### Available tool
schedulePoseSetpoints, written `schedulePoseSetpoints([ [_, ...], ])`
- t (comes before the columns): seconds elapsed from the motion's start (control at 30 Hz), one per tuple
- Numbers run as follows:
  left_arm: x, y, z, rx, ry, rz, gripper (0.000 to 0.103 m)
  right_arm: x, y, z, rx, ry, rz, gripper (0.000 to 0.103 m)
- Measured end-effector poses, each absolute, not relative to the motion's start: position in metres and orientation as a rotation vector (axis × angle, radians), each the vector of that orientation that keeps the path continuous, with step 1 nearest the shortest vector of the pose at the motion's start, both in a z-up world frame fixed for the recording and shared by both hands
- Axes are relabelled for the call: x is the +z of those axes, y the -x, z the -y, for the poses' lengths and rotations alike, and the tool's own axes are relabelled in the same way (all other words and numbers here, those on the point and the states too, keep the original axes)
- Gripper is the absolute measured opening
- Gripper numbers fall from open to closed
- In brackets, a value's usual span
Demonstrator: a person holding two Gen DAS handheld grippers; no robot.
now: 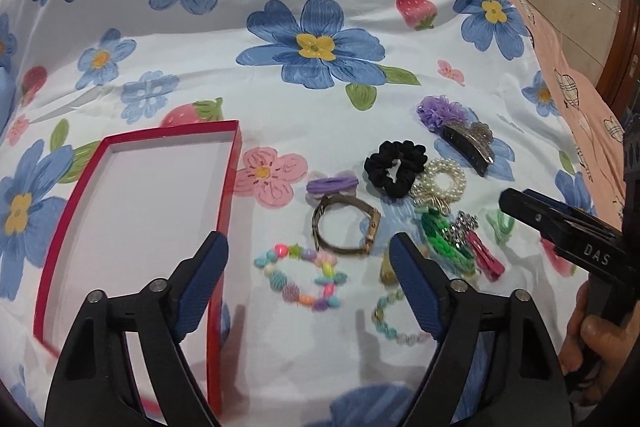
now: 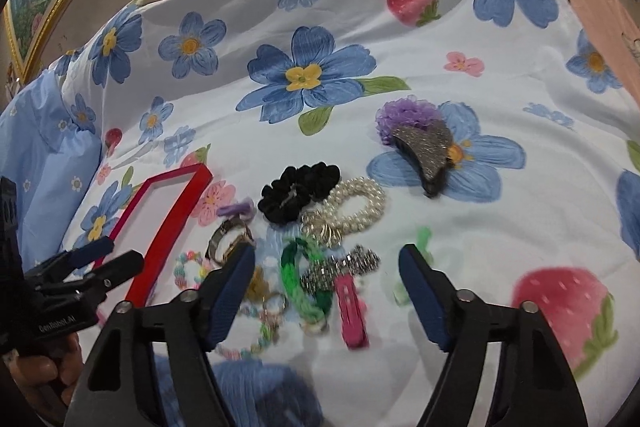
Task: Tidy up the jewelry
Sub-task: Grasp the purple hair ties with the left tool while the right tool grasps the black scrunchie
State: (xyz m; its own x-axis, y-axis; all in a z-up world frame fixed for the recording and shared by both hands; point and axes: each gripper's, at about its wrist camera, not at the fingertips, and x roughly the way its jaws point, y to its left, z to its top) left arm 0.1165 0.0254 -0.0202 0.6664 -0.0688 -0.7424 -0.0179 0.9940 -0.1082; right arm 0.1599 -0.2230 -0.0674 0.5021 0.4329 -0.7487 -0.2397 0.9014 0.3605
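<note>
The jewelry lies on a bed covered with a flowered sheet [image 1: 320,131]. At the left stands a red box [image 1: 140,211], open and white inside. To the right of it, close together, are a colourful bead bracelet [image 1: 304,279], a metal bangle [image 1: 346,229], a black scrunchie [image 1: 396,163], a pearl bracelet [image 1: 442,183], a green woven band [image 1: 440,239] and a pink hair clip [image 1: 486,259]. A glitter claw clip [image 2: 424,151] rests against a purple flower piece [image 2: 404,115], a little apart from the group.

The left gripper [image 1: 308,261] hangs above the bead bracelet, its jaws wide open and holding nothing. The right gripper [image 2: 326,275] is above the green band and pink clip, jaws also spread wide, empty
</note>
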Motion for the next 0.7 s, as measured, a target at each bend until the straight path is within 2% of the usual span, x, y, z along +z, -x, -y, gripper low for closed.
schedulePoseSetpoints([
  [0.13, -0.026, -0.141, -0.026, -0.056, 0.106, -0.872, 0.068, -0.077, -0.185, 0.211, 0.447, -0.231, -0.996, 0.059],
  [0.2, -0.03, -0.154, -0.027, -0.073, 0.107, -0.89, 0.067, -0.081, -0.196, 0.205, 0.463, -0.238, -1.013, 0.053],
  [0.27, -0.034, -0.165, -0.028, -0.086, 0.105, -0.905, 0.067, -0.086, -0.206, 0.199, 0.477, -0.24, -1.025, 0.051],
  [0.63, -0.061, -0.214, -0.025, -0.147, 0.115, -0.998, 0.066, -0.118, -0.256, 0.174, 0.5, -0.229, -1.114, 0.048],
  [0.7, -0.067, -0.222, -0.024, -0.151, 0.114, -1.017, 0.061, -0.123, -0.262, 0.171, 0.503, -0.223, -1.128, 0.048],
])
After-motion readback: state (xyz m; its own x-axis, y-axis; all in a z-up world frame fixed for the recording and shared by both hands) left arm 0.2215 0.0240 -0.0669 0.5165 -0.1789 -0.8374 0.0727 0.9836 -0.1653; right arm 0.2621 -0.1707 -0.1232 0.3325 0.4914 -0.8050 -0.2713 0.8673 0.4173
